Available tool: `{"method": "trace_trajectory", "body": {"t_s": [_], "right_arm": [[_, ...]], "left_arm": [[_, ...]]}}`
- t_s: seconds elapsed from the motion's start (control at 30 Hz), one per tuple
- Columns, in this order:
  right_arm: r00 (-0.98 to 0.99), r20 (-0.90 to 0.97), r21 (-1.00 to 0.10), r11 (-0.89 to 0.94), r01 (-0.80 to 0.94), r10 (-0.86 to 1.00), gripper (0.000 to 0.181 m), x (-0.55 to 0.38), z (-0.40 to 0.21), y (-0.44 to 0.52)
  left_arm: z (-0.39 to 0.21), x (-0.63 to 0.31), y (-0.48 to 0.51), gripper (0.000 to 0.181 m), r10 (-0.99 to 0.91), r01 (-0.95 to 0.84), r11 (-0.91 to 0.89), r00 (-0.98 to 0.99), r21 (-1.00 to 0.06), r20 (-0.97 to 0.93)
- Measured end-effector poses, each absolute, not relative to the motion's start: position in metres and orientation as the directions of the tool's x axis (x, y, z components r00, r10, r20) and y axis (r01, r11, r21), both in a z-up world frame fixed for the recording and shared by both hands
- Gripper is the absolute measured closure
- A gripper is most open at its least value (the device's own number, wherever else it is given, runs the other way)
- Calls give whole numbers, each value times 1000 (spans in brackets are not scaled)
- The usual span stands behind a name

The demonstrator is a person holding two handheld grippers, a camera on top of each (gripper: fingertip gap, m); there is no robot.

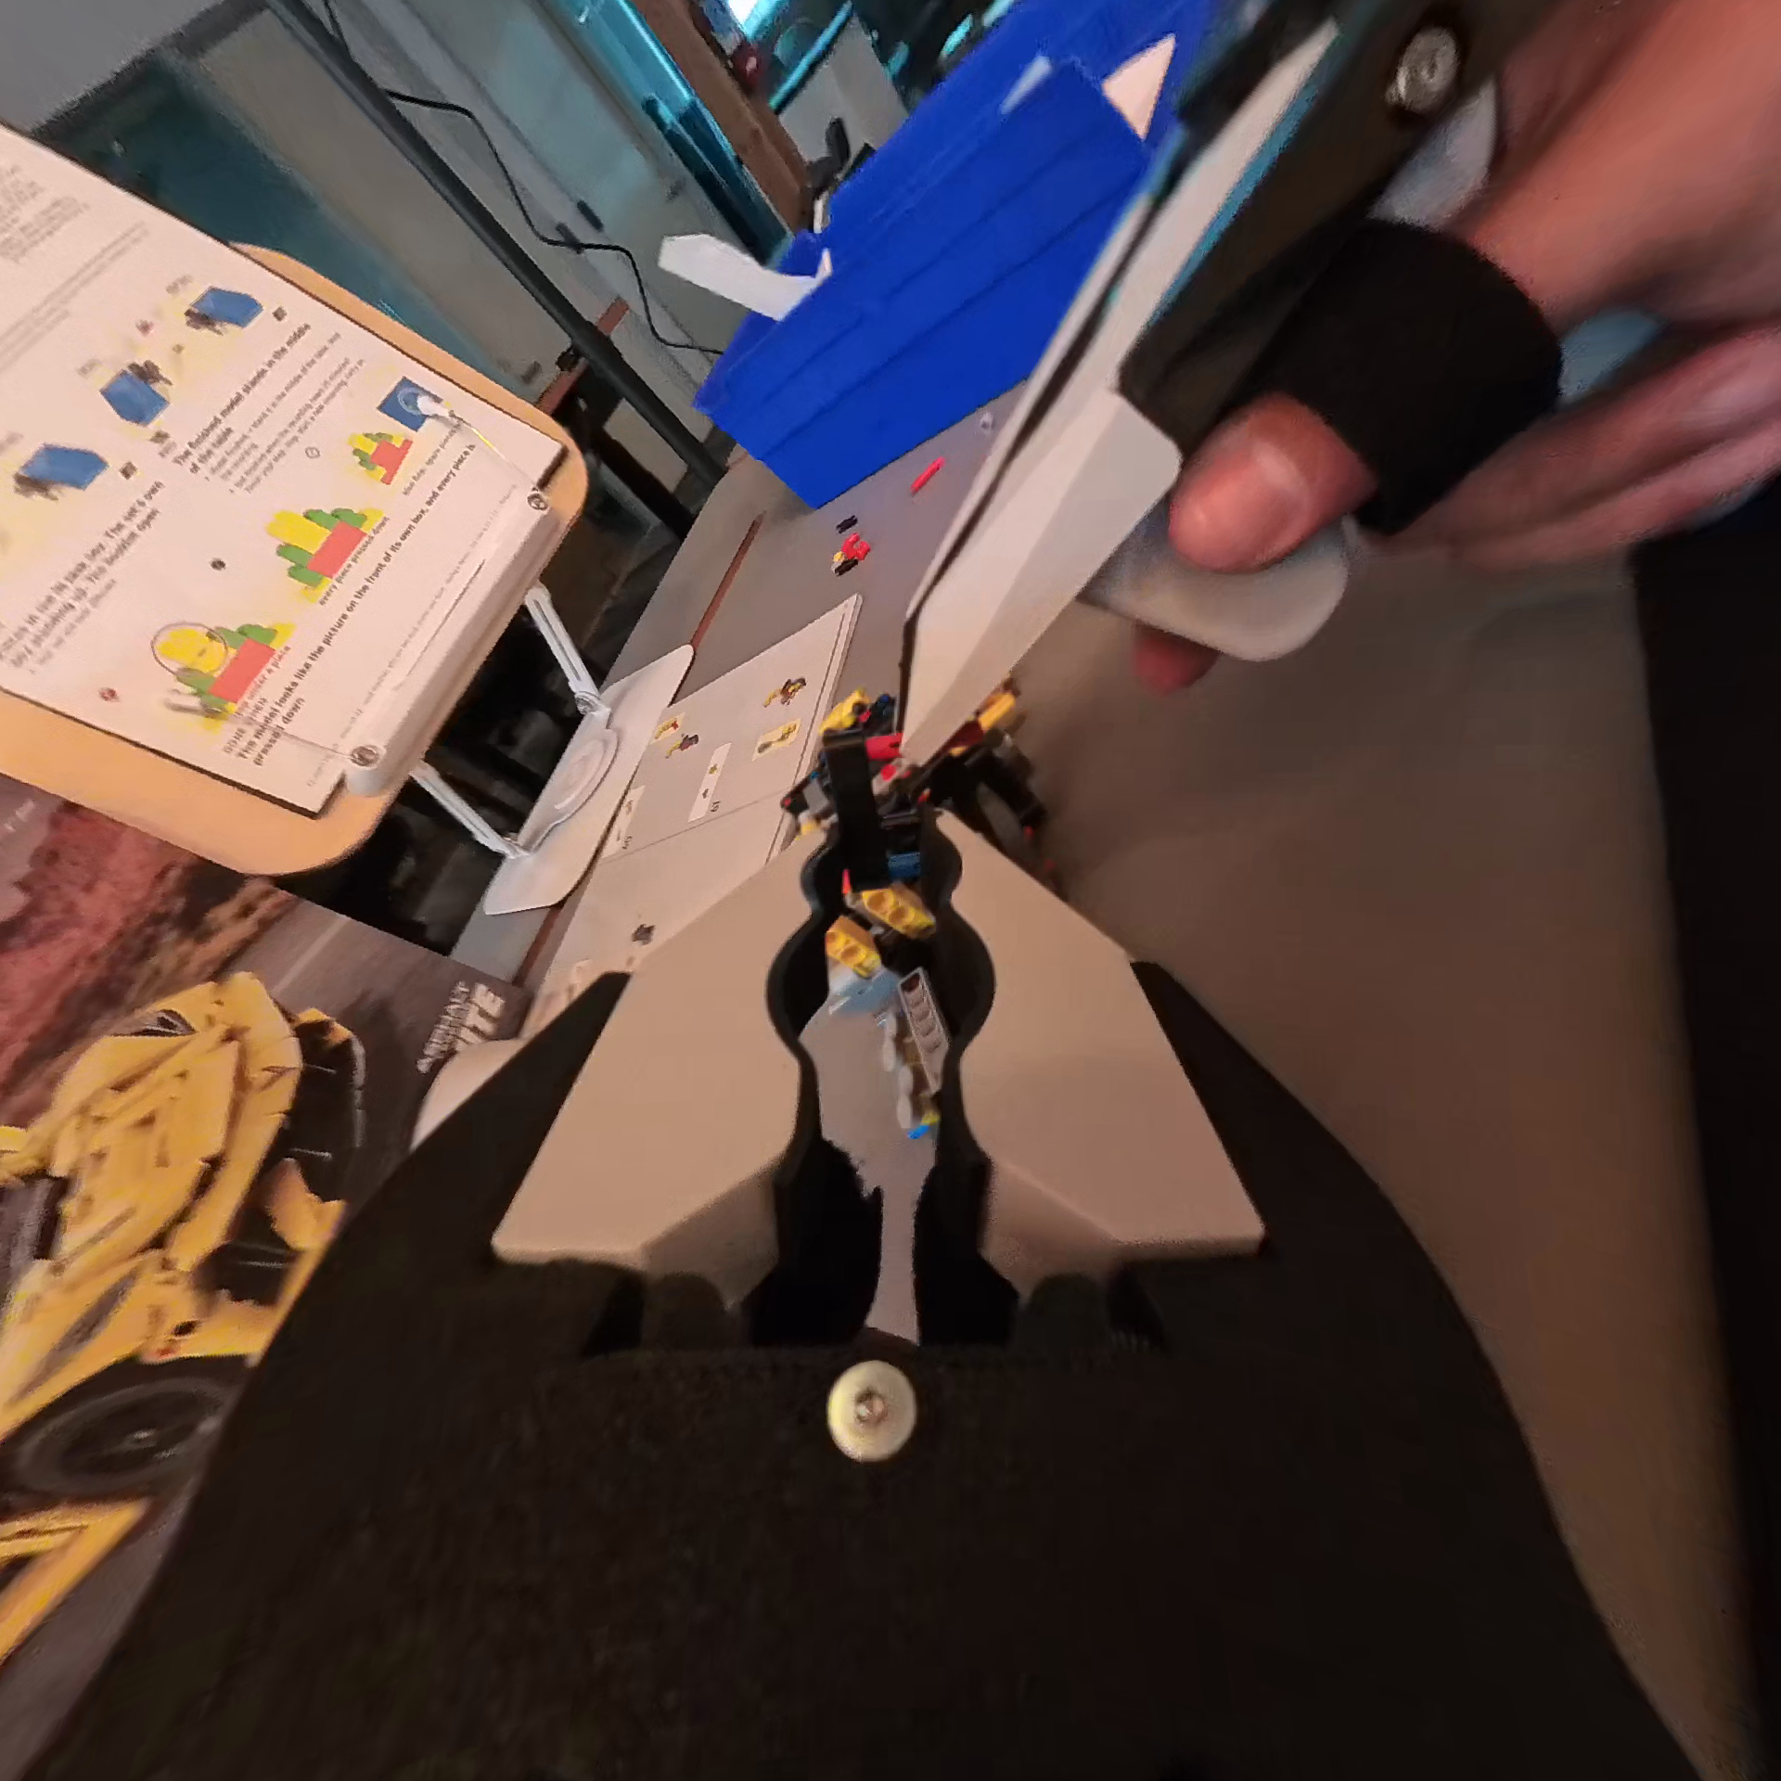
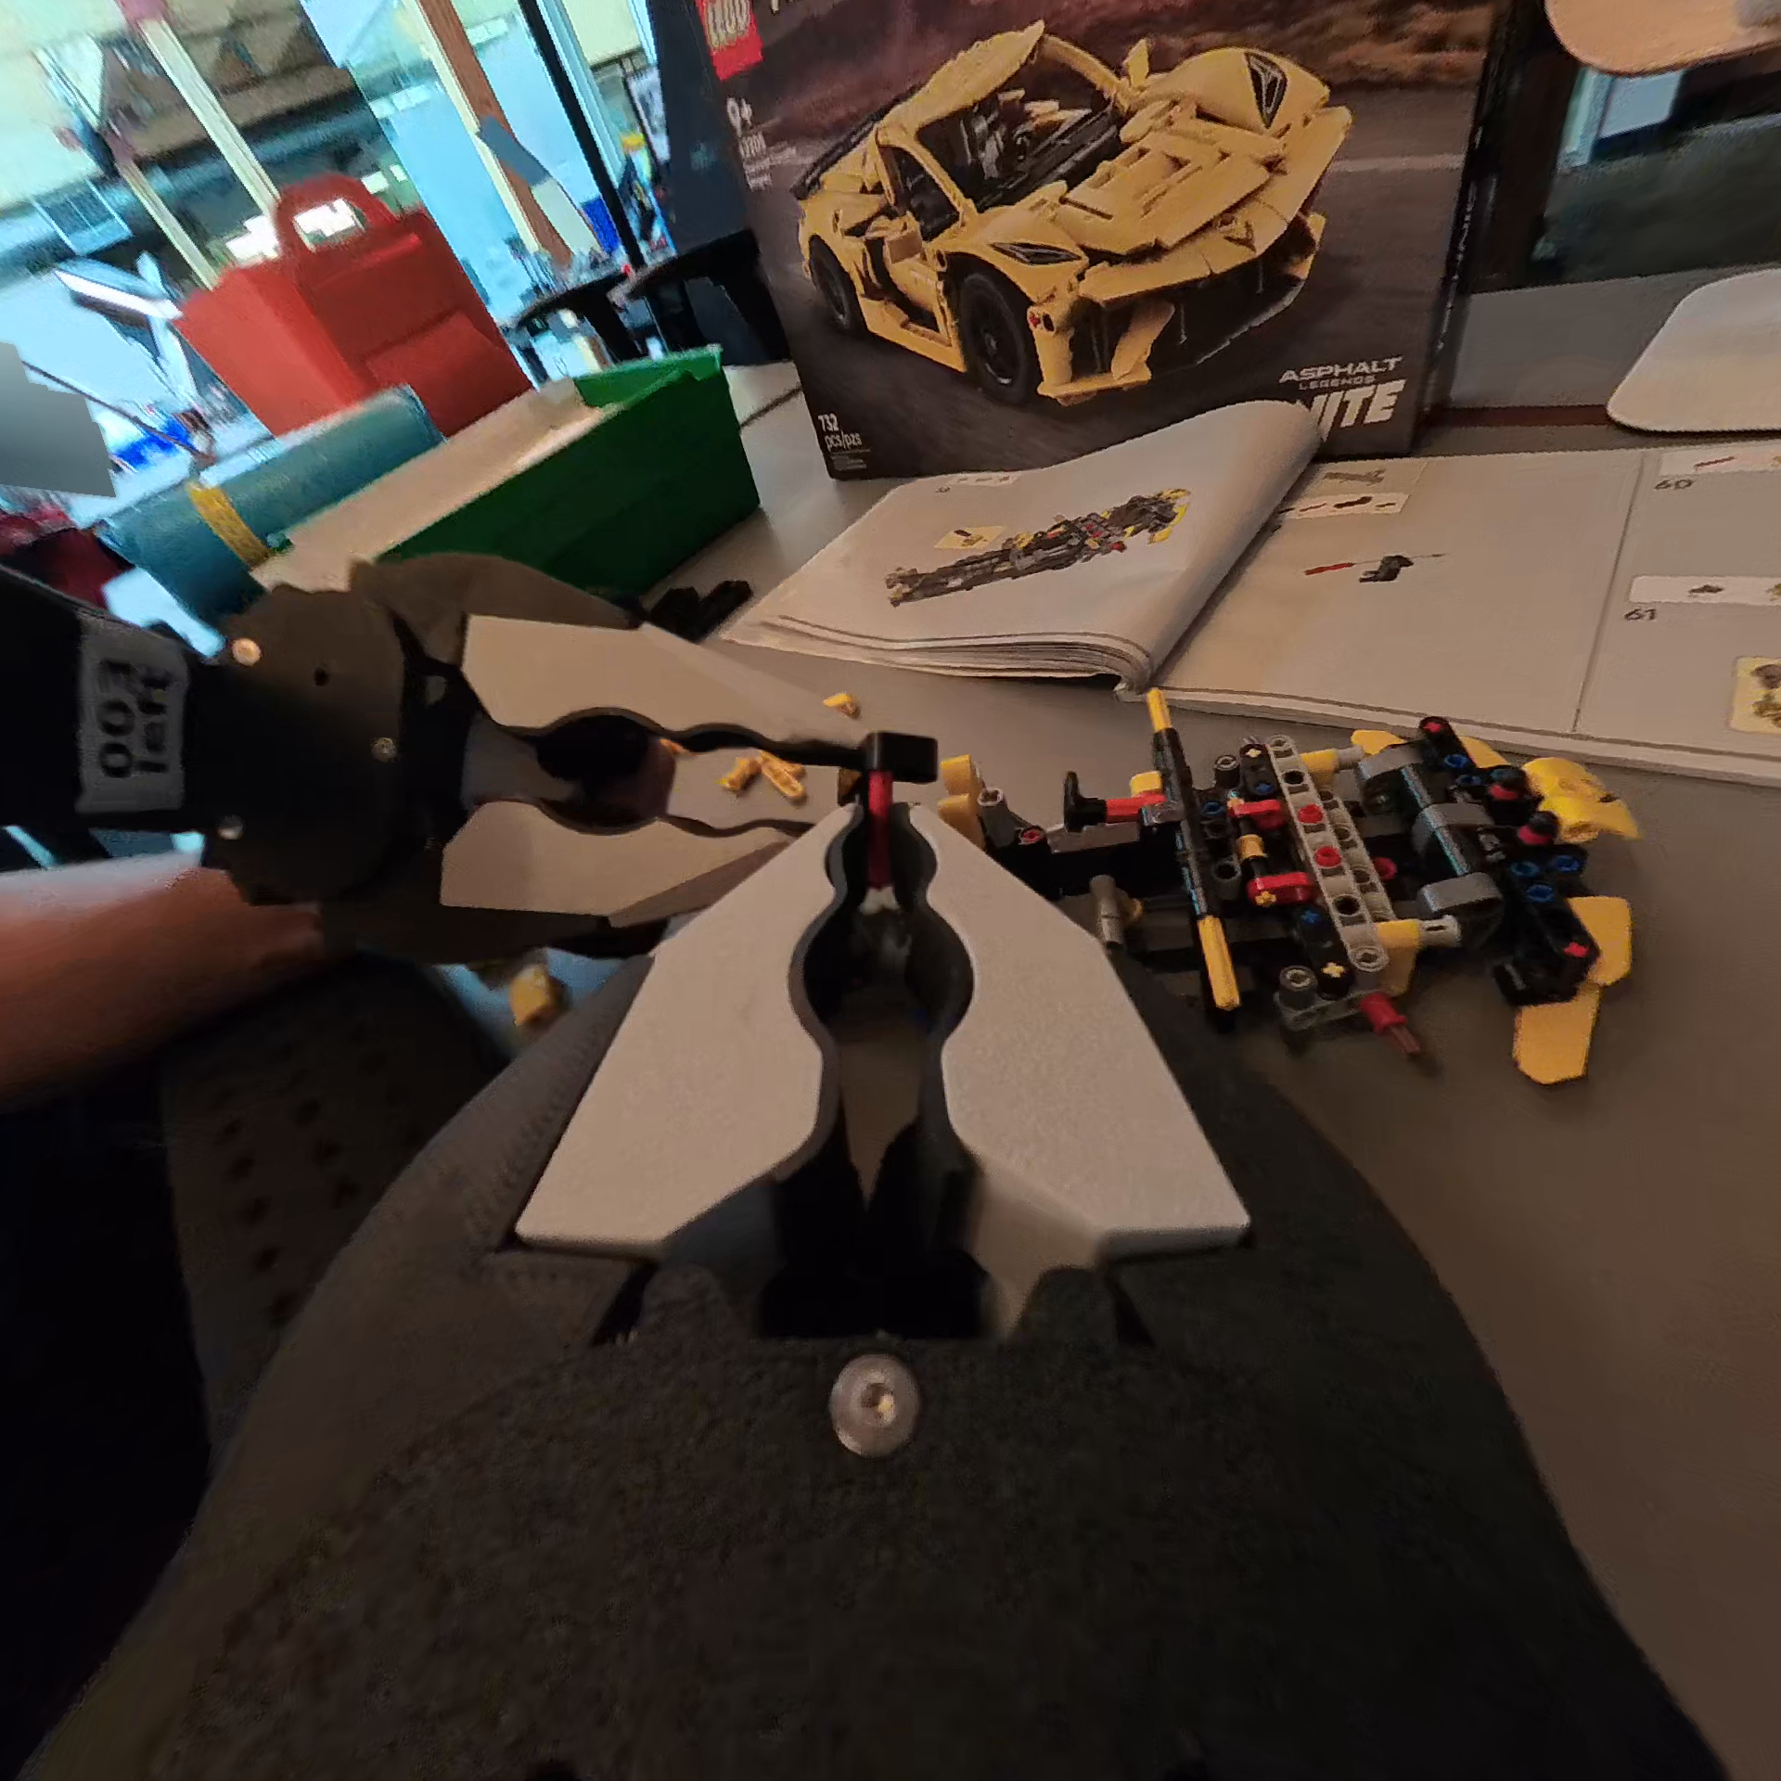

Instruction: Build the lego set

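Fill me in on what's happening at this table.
A person is building a Lego car with two handheld grippers. The right gripper is shut on a thin red axle, and the left gripper pinches a small black connector at its top. The half-built black-and-yellow chassis lies beside the open grey instruction booklet.

Glossy plastic lego chassis (image 2: pixel 1349 867), matt grey table (image 2: pixel 1446 1253), paper booklet (image 2: pixel 1060 559)

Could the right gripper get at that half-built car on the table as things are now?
Probably not right away. The right gripper is shut on a red pin that joins a black piece held by the left gripper. The car lies close by with nothing between, so once freed it likely could.
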State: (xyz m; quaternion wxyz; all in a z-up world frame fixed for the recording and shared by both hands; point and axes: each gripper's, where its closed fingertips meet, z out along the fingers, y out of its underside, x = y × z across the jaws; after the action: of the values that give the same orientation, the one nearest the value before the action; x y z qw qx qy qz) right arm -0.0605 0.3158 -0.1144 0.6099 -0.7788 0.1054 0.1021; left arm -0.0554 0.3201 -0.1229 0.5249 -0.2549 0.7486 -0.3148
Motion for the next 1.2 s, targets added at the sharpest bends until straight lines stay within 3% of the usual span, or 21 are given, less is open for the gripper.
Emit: {"method": "trace_trajectory", "body": {"t_s": [0.27, 0.53, 0.67, 0.8, 1.03, 1.2], "right_arm": [[995, 9, -932, -361, -26, -95, 179, -60, -126, 311], [978, 135, -919, -388, 63, -159, 178, -57, -128, 314], [978, 157, -898, -432, 83, -139, 178, -58, -132, 312], [989, 105, -891, -453, 46, -107, 178, -60, -129, 311], [986, -163, -927, -348, -142, 31, 178, -61, -106, 298], [962, -254, -919, -336, -208, 101, 178, -68, -111, 302]], "left_arm": [[-133, -57, 316, 166, -597, -46, 785, -319, -617, -736], [-131, -57, 310, 165, -632, -56, 756, -324, -652, -704], [-137, -56, 314, 165, -537, -49, 834, -294, -549, -790], [-131, -56, 315, 165, -488, -28, 867, -250, -497, -836], [-127, -59, 306, 165, -620, -8, 757, -327, -654, -713], [-132, -60, 303, 165, -608, -8, 762, -355, -648, -710]]}}
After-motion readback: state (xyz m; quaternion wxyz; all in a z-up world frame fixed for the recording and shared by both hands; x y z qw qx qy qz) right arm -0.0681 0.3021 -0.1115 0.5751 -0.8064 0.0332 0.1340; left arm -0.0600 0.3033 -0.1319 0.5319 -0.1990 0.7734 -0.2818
